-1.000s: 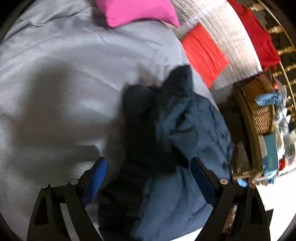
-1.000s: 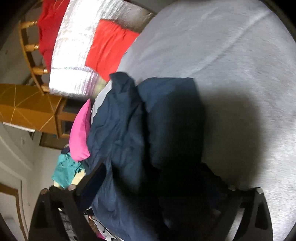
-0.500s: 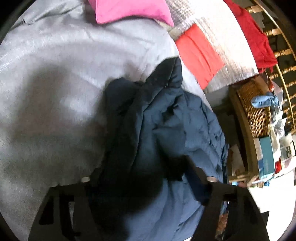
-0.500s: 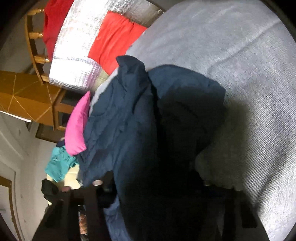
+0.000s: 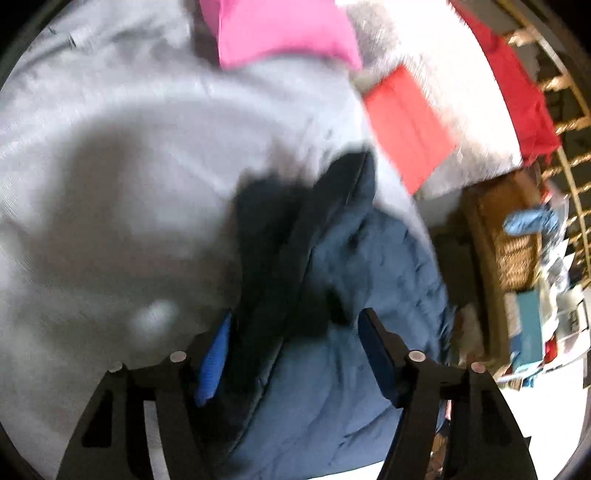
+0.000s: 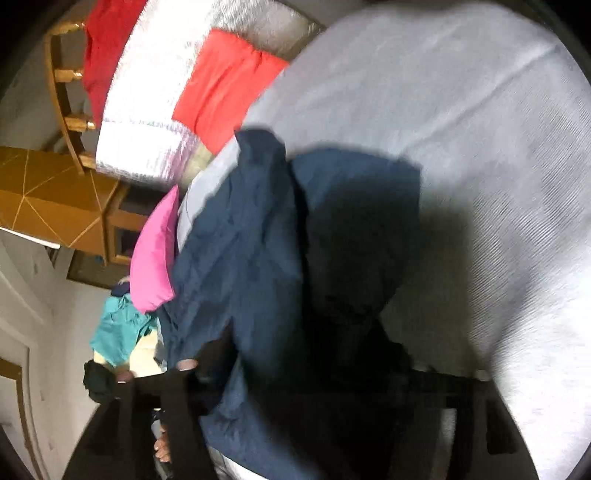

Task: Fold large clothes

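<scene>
Left gripper (image 5: 293, 354): fingers spread apart, navy jacket (image 5: 332, 314) bunched between them, unpinched. Right gripper (image 6: 314, 373): fingers buried in dark folds, grip unreadable. Jacket lies heaped at the grey bed's (image 5: 110, 184) edge; bare sheet beyond. Pink pillow (image 5: 280, 33) farther back.

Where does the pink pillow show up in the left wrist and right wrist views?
Left wrist: the pink pillow lies at the top centre, on the grey bed cover, beyond the navy jacket.
Right wrist: the pink pillow sits at the left middle, against the jacket's left edge.
Shared landmark: the orange-red cloth on the silver quilt.
</scene>
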`<state>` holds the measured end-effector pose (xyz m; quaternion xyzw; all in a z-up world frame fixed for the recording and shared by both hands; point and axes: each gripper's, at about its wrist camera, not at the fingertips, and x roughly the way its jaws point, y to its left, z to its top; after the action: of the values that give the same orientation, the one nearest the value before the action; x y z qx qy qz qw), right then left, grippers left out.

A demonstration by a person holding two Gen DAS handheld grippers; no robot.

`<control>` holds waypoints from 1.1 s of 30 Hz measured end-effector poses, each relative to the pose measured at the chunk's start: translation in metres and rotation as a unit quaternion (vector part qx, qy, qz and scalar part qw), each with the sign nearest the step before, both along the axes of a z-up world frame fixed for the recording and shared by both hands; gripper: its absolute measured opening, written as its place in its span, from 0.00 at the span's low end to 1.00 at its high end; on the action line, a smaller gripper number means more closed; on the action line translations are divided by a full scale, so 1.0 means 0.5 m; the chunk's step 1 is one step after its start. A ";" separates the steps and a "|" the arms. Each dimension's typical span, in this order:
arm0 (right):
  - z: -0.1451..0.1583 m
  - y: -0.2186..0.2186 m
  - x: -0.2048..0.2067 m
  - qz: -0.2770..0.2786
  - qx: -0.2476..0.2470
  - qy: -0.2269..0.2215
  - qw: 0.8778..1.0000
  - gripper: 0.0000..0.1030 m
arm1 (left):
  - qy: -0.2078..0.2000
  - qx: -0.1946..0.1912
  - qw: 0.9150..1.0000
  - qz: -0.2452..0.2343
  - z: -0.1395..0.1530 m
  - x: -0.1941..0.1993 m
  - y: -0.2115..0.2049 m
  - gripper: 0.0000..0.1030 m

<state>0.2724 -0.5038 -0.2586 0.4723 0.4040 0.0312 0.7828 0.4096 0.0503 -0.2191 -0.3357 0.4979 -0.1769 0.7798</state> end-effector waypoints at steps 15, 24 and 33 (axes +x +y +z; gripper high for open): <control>-0.082 -0.108 0.091 -0.050 0.098 0.030 0.993 1.00 | 0.054 0.006 0.998 -0.015 -0.061 0.085 -0.021 0.84; -0.073 -0.050 0.126 0.001 0.052 0.047 0.998 0.81 | 0.054 -0.042 0.998 -0.001 -0.073 0.080 -0.033 0.81; -0.074 -0.034 0.103 -0.026 0.039 0.045 0.998 0.69 | 0.045 0.015 0.999 -0.001 -0.072 0.075 -0.060 0.79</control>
<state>0.3240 -0.5206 -0.2957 0.5135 0.4245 0.0052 0.7457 0.4472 0.0202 -0.2552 -0.3307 0.5358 -0.1549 0.7613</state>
